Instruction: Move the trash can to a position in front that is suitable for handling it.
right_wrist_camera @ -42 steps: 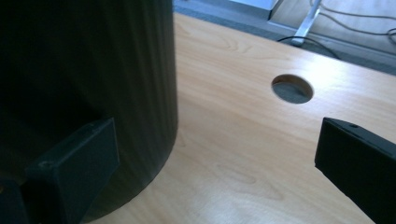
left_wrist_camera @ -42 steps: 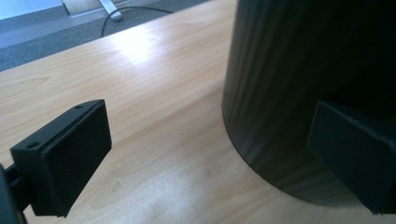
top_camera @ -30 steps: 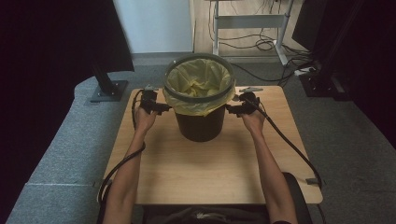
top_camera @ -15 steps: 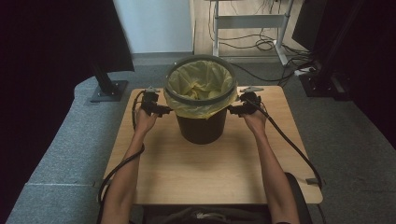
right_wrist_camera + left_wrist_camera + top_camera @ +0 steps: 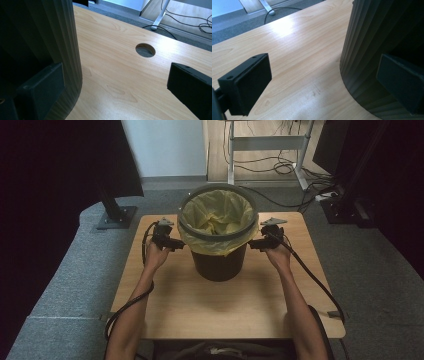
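Nearest the camera in the high view: two bare forearms coming up over the front edge of the wooden table (image 5: 225, 305), one on either flank of the bin. At the near left of the bin, the left hand (image 5: 154, 256) wrapped round the left gripper (image 5: 176, 245), nose aimed inward at the bin wall just under the hanging bag edge. Mirrored at the right of the bin, the right hand (image 5: 278, 256) with the right gripper (image 5: 254, 245), likewise aimed inward.

Jaws of both spread wide and clamped on nothing. In the left gripper view, one pad out over bare tabletop, the other in front of the ribbed dark wall (image 5: 372, 45); whether touching it, impossible to tell. Same in the right gripper view: one pad hard up by the ribbed wall (image 5: 50, 37), the other clear over the wood, a round cable hole (image 5: 145, 50) beyond the bin.

Centre, toward the table's far half: the dark ribbed waste bin (image 5: 218, 262), standing upright, lined with a yellow bag (image 5: 216, 215) folded out over the top and pinned by a grey rim ring (image 5: 218, 190).

Symmetric placement probably meant for steadying or lifting the bin from both sides, or for reaching the bag edge. Behind the bin, off the table: grey carpet, a desk frame (image 5: 270, 145) and loose cables.
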